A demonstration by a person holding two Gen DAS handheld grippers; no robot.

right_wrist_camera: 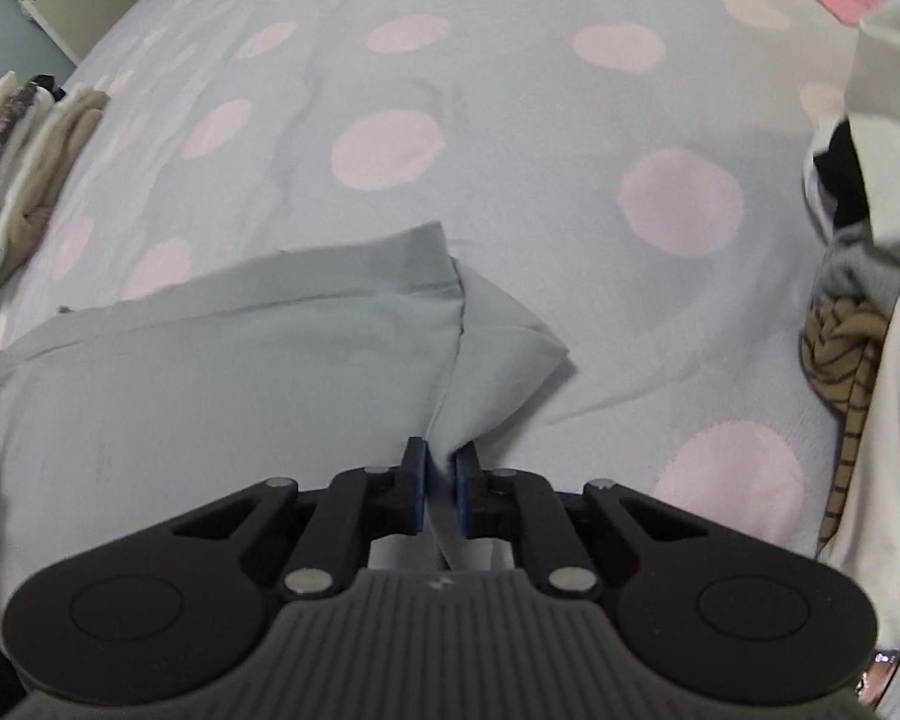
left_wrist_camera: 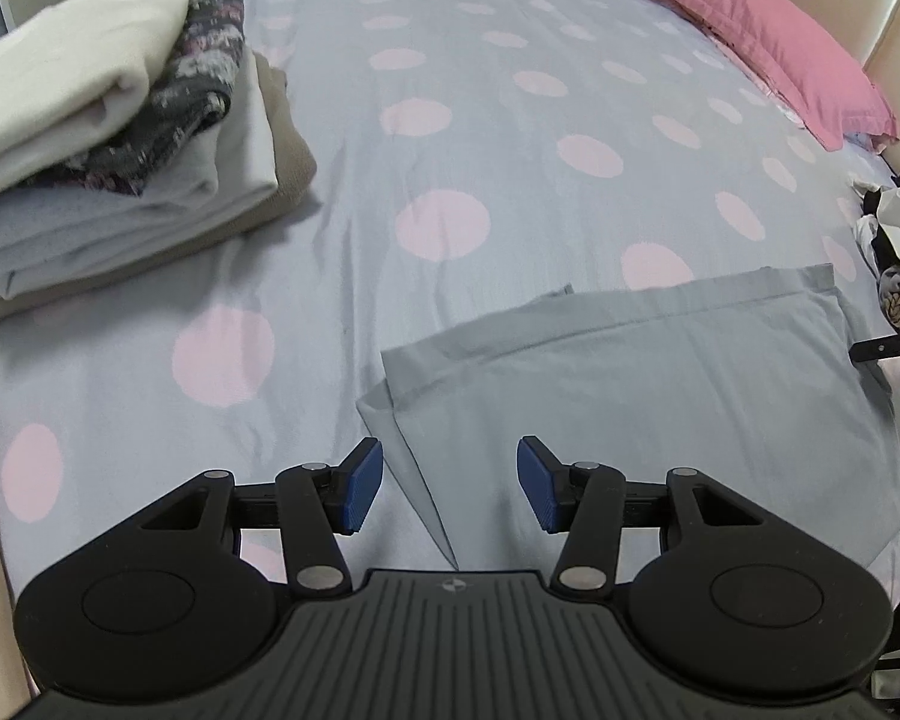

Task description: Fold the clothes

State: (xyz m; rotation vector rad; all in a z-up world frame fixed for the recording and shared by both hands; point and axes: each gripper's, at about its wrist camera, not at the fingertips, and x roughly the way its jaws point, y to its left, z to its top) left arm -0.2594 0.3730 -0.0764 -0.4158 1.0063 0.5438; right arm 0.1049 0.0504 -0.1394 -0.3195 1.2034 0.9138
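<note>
A light grey garment (left_wrist_camera: 660, 396) lies partly folded on the bed with the polka-dot cover (left_wrist_camera: 450, 120). My left gripper (left_wrist_camera: 450, 483) is open and empty, its blue pads astride the garment's left edge near me. In the right wrist view the same grey garment (right_wrist_camera: 222, 372) lies spread in front. My right gripper (right_wrist_camera: 442, 489) is shut on a pinched fold of its right edge, and a flap of cloth (right_wrist_camera: 510, 354) rises from the pads.
A stack of folded clothes (left_wrist_camera: 120, 138) sits at the far left of the bed and shows in the right wrist view (right_wrist_camera: 24, 162). A pink pillow (left_wrist_camera: 768, 48) lies at the far right. A pile of unfolded clothes (right_wrist_camera: 870, 276) lies at the right edge.
</note>
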